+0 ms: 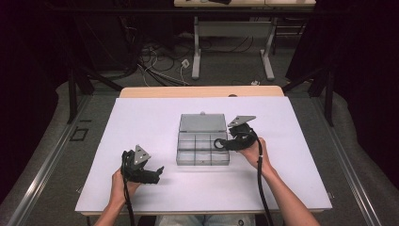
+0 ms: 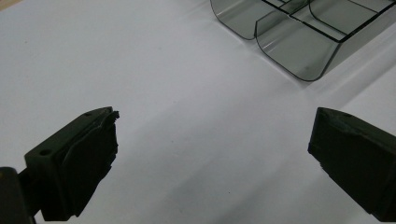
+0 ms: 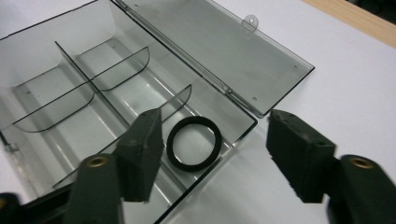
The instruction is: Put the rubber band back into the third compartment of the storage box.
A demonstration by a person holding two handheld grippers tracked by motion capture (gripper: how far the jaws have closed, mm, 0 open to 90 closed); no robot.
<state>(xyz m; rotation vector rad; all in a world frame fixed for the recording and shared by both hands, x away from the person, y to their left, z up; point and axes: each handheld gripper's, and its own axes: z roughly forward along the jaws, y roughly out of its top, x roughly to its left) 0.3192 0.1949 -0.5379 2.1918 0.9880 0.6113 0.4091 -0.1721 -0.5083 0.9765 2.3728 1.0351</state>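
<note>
Right gripper [image 3: 215, 154] spread open over the right end of a clear box [image 1: 203, 141], black ring [image 3: 194, 143] lying loose in a right-hand compartment, touched by nothing, left gripper [image 2: 212, 158] open and empty above the white table [image 1: 141, 117], box lid [image 3: 212, 51] flat at the far side, cables [image 1: 155, 63] on the floor beyond.

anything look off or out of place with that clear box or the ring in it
Nothing stands out. The black ring lies flat in a corner compartment of the clear box, whose lid is folded fully open on the white table.
</note>
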